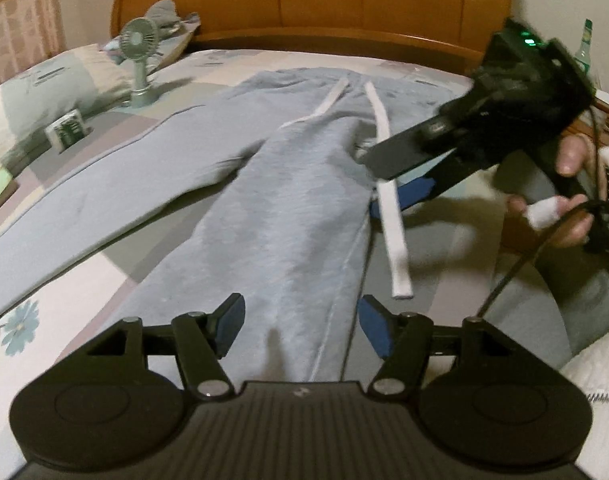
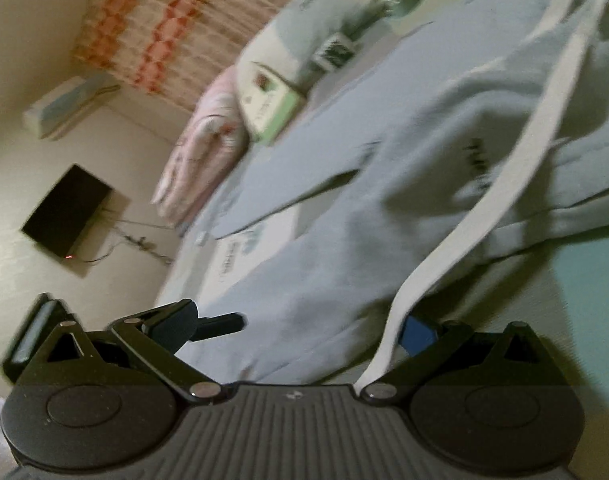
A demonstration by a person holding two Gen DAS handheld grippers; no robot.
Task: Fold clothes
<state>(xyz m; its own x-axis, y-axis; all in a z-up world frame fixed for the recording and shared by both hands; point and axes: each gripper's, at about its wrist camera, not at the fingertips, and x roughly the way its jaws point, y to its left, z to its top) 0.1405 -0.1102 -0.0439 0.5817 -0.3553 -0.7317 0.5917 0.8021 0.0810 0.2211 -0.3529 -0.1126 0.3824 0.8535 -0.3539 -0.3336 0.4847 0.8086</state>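
Light blue sweatpants [image 1: 288,200] lie flat on the bed, waist far, legs toward me and spread to the left. Two white drawstrings run from the waist; the longer one [image 1: 392,220] trails down the right side. My left gripper [image 1: 300,320] hovers open over the near leg, with the cloth lying flat below its blue pads. A person's hand holds my right gripper [image 1: 378,188] at the right, over the waist by the long drawstring. In the right wrist view the right gripper [image 2: 320,328] is open above the pants [image 2: 344,240], and the drawstring [image 2: 504,192] crosses its right finger.
A small green fan [image 1: 138,64] and a little box [image 1: 68,130] stand on the bed at far left beside pillows. The wooden headboard [image 1: 316,0] is behind, with a bottle [image 1: 584,46] at far right. A green box [image 2: 272,100] lies on the bed edge; a black device [image 2: 68,210] is on the floor.
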